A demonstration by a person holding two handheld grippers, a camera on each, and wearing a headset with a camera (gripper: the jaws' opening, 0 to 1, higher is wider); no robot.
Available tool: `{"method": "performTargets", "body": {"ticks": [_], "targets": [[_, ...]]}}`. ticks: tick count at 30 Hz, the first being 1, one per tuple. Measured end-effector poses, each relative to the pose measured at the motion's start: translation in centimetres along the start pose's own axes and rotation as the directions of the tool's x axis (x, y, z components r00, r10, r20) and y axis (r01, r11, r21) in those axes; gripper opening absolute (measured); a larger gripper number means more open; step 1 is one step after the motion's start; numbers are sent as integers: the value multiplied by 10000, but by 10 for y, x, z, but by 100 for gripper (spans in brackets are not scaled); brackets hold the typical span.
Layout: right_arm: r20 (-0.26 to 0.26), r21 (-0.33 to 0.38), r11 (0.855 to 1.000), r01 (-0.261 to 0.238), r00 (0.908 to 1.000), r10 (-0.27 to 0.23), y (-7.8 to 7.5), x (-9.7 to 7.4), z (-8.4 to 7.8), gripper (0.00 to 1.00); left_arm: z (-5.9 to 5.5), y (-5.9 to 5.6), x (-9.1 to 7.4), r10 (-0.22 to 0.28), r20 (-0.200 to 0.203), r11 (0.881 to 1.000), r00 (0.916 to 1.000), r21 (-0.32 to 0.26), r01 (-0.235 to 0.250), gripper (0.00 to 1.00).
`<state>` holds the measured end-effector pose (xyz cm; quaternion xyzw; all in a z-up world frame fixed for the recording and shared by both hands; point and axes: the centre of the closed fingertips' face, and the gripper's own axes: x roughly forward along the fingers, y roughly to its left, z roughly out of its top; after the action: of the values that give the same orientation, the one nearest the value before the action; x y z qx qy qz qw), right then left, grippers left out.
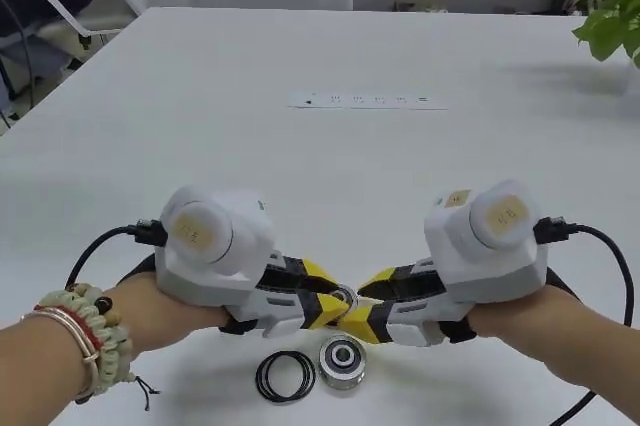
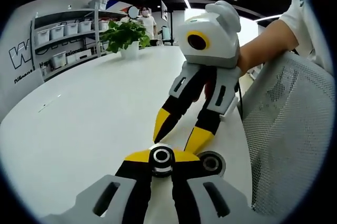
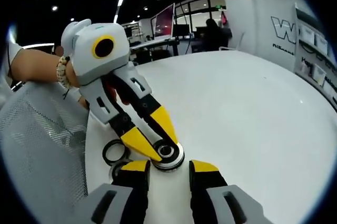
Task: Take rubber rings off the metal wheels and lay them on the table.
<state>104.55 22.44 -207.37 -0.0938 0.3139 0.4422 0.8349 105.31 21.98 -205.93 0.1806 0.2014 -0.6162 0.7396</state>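
— Where is our left claw [image 2: 161,156]?
— It is pinched tight on a small metal wheel [image 1: 343,297]. It holds the wheel up a little over the desk [image 1: 400,166].
— And our right claw [image 3: 169,167]?
— Its two yellow tips stand apart, right in front of that same wheel. It holds nothing.
— So what step are we on?
— We think we are about to pull a rubber ring off this wheel. We cannot tell if a ring is on it, because it is too small to see.
— What lies under the claws?
— Some thin black rubber rings [image 1: 285,377] lie flat on the desk, close to us. Just beside them sits a second metal wheel [image 1: 341,359]. It may be touching them.
— What must we do next?
— We guess the right claw has to come in and close on the ring alone. Then it can peel the ring off while the left claw keeps the wheel steady. After that we lay the ring down by the others.
— Anything farther out?
— A green plant [image 1: 610,6] at the far corner, well away from us.
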Motion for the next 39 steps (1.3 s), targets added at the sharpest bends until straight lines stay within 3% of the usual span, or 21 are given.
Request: {"method": "performTargets", "body": {"ticks": [10, 18, 21, 22, 27, 32, 34, 39], "targets": [[-324, -636, 9979, -137, 9994, 116, 2, 2, -4, 18, 0, 0, 0, 26, 34, 10000, 10000, -54, -26, 8], [-394, -664, 9976, -214, 9990, 188, 1, 2, -5, 15, 0, 0, 0, 34, 36, 9999, 10000, -105, -34, 8], [-528, -575, 9981, -210, 9984, 179, -1, 0, -7, 9, 0, 1, 0, 44, 49, 9999, 10000, -145, -44, 8], [-756, -653, 9979, 25, 9971, -74, -5, -2, -12, 0, 0, 1, 0, 48, 58, 9999, 10000, -151, -47, 8], [-591, -389, 9992, 0, 9982, -23, -5, -1, -10, 0, 0, 1, 0, 56, 114, 9998, 9999, -176, -54, 8], [-811, 166, 9993, 348, 9961, -333, -11, 0, -10, 0, 0, 1, 0, 86, 118, 9998, 9999, -157, -84, 8], [-832, 821, 9959, 375, 9961, -306, -12, -1, -11, 0, 0, 2, 0, 94, 112, 9999, 9999, -132, -92, 8], [-717, 2567, 9643, 650, 9963, -481, -19, -4, -9, 0, 0, 1, 0, 102, 112, 9999, 9999, -50, -101, 8]]}}
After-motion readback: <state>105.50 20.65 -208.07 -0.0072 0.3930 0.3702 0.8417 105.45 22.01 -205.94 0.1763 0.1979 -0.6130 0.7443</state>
